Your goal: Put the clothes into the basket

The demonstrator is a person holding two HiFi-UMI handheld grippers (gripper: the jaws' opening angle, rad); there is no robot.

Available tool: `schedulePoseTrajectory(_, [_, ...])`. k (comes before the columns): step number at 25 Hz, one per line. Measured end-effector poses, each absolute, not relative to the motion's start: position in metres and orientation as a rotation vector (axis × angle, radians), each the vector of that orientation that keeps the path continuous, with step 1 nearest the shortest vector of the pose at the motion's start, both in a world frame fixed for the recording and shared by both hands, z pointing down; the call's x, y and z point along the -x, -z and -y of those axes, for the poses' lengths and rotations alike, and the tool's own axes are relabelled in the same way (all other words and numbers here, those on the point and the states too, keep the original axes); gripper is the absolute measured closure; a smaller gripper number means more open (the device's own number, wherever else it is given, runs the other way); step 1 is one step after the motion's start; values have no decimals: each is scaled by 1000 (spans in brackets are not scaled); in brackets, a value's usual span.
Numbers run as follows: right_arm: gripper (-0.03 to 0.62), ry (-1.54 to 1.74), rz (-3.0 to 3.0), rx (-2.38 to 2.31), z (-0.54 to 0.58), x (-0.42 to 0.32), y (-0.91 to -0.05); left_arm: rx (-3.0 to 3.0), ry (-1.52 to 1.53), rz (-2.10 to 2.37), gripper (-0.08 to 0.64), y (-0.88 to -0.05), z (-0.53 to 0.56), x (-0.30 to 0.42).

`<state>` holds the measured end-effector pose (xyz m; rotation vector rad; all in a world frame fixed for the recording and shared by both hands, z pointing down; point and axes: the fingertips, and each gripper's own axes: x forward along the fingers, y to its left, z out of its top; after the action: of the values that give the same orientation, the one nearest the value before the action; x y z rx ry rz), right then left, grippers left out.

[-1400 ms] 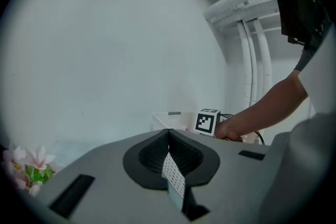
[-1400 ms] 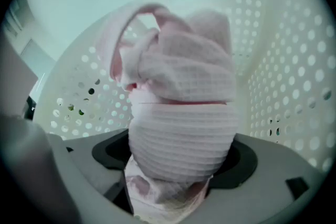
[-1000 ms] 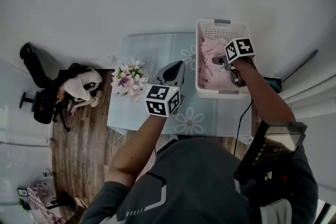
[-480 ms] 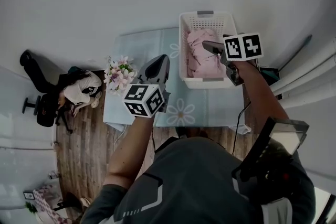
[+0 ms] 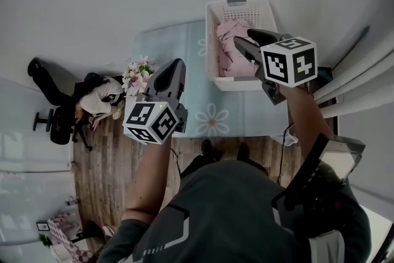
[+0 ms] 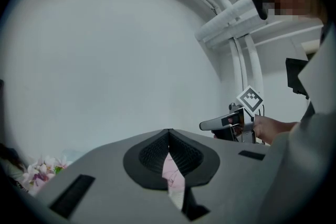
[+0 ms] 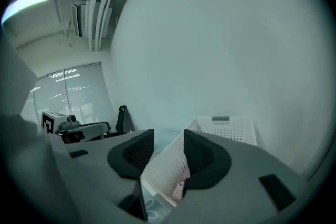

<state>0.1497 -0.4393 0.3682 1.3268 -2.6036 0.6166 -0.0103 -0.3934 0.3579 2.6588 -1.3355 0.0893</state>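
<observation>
Pink clothes [image 5: 229, 49] lie wholly inside the white basket [image 5: 234, 84] on the tabletop [image 5: 184, 52], so the task appears complete. The right gripper [image 5: 241, 37] hangs over the basket, jaws closing on nothing. The left gripper [image 5: 175, 68] is held clear, jaws together and empty.

- The grey left tongs [image 5: 175, 66], with a black-and-white marker cube [image 5: 151, 122] at their back end, point forward and a little to the right. Their dark ribbed pads [image 6: 152, 152] meet at the tips and pinch nothing.
- The bare left forearm [image 5: 148, 178] reaches forward from the torso to them.
- The grey right tongs [image 5: 242, 40] point forward and to the left. Their jaws are closing, with a gap between the dark pads [image 7: 202, 155] and nothing gripped.
- The bare right forearm [image 5: 303, 117] stretches forward, its hand under the right marker cube [image 5: 288, 61].
</observation>
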Motion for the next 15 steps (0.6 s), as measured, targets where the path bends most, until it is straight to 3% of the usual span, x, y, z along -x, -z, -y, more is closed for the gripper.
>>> schedulePoseTrajectory(4, [481, -563, 2624, -1368, 426, -139, -356, -2683, -81, 1333, 551, -349, 386, 20])
schedulePoseTrajectory(15, [552, -506, 2646, -1538, 399, -84, -326, -2726, -40, 1301, 551, -326, 378, 86])
